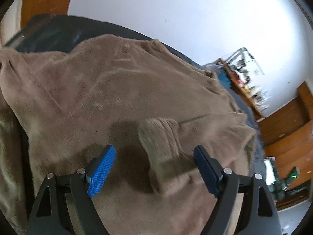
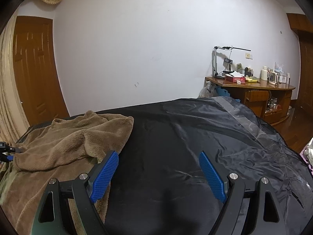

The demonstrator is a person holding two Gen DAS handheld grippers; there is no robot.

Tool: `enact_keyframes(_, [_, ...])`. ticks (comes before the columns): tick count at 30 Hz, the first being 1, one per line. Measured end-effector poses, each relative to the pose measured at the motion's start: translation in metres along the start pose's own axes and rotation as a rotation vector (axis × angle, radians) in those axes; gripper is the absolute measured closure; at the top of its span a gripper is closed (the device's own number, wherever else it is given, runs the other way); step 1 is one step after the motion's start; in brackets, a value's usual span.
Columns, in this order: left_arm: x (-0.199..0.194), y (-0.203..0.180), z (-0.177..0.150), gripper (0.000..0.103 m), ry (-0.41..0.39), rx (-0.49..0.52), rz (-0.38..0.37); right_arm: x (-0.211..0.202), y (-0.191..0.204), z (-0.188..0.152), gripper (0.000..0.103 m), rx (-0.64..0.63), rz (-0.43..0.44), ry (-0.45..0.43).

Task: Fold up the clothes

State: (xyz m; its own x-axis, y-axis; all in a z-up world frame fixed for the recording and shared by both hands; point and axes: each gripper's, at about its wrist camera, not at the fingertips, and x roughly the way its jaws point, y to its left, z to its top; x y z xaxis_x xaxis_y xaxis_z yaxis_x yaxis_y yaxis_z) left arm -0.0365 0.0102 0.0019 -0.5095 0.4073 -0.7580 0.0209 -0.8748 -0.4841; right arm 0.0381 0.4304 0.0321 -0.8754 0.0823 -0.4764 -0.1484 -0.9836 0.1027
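A black sheet (image 2: 185,137) covers the bed, and the brown fleece garment (image 2: 74,137) lies bunched on its left part, reaching the near edge. Behind, a wooden desk (image 2: 254,92) stands against the white wall. The right gripper (image 2: 158,174) hovers over bare sheet just beside the garment, its 2 jaws spread wide and empty. The left gripper (image 1: 154,168) hangs above the garment, jaws equally wide, a ribbed cuff (image 1: 162,143) lying between them ungripped.

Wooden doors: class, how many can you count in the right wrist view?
2. One wooden door stands at the far left beside the curtain; a second is partly cut off at the far right edge, past the desk. Others may lie outside the view.
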Motion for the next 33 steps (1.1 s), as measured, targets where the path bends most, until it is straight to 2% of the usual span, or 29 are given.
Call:
enact_keyframes(6, [-0.001,0.002,-0.007,0.016,0.031,-0.051,-0.118,0.000,0.002,-0.001,0.016,-0.009,0.012,0.000])
enact_keyframes(9, [0.002,-0.001,-0.003,0.017,0.008,-0.064,-0.102,-0.001,0.004,-0.001,0.016,-0.017,0.026,-0.004])
enact_keyframes(10, [0.004,-0.004,0.001,0.025,-0.002,-0.056,-0.082,-0.001,0.005,-0.001,0.016,-0.021,0.028,-0.005])
enact_keyframes(11, [0.007,-0.006,0.004,0.047,-0.003,-0.046,-0.065,-0.001,0.006,-0.001,0.016,-0.026,0.030,-0.006])
enact_keyframes(12, [0.011,-0.009,0.007,0.058,0.002,-0.038,-0.048,-0.001,0.007,-0.001,0.016,-0.029,0.031,-0.006])
enact_keyframes(14, [0.017,-0.015,0.012,0.068,0.027,-0.036,-0.025,-0.001,0.008,-0.001,0.016,-0.034,0.033,-0.006])
enact_keyframes(16, [0.007,-0.028,0.015,0.074,-0.001,0.000,-0.025,-0.001,0.008,-0.001,0.016,-0.032,0.035,-0.004])
enact_keyframes(19, [-0.028,-0.048,0.019,0.074,-0.110,0.069,-0.011,-0.001,0.006,-0.001,0.016,-0.023,0.034,-0.001])
enact_keyframes(21, [-0.048,-0.051,0.023,0.073,-0.183,0.086,0.046,0.000,0.005,-0.001,0.016,-0.021,0.033,0.001])
enact_keyframes(22, [-0.051,-0.048,0.026,0.067,-0.197,0.086,0.095,0.000,0.005,-0.001,0.016,-0.021,0.033,0.002])
enact_keyframes(23, [-0.050,-0.043,0.028,0.056,-0.197,0.080,0.137,0.000,0.006,-0.001,0.016,-0.023,0.033,0.002])
enact_keyframes(25, [-0.037,-0.024,0.030,0.046,-0.138,0.032,0.174,-0.001,0.006,-0.001,0.016,-0.027,0.034,-0.001])
enact_keyframes(26, [-0.028,-0.013,0.028,0.046,-0.094,-0.002,0.152,-0.001,0.006,-0.001,0.016,-0.029,0.034,-0.002])
enact_keyframes(28, [-0.013,0.010,0.017,0.043,-0.027,-0.064,0.062,-0.002,0.006,0.000,0.016,-0.030,0.034,-0.004])
enact_keyframes(30, [-0.006,0.020,0.007,0.032,-0.009,-0.094,-0.021,-0.001,0.005,0.000,0.016,-0.025,0.034,-0.003])
enact_keyframes(31, [-0.004,0.024,0.002,0.022,-0.004,-0.106,-0.059,-0.001,0.005,0.000,0.016,-0.023,0.034,-0.002])
enact_keyframes(33, [0.001,0.025,-0.003,0.021,-0.004,-0.117,-0.114,0.000,0.004,0.000,0.016,-0.017,0.036,-0.001])
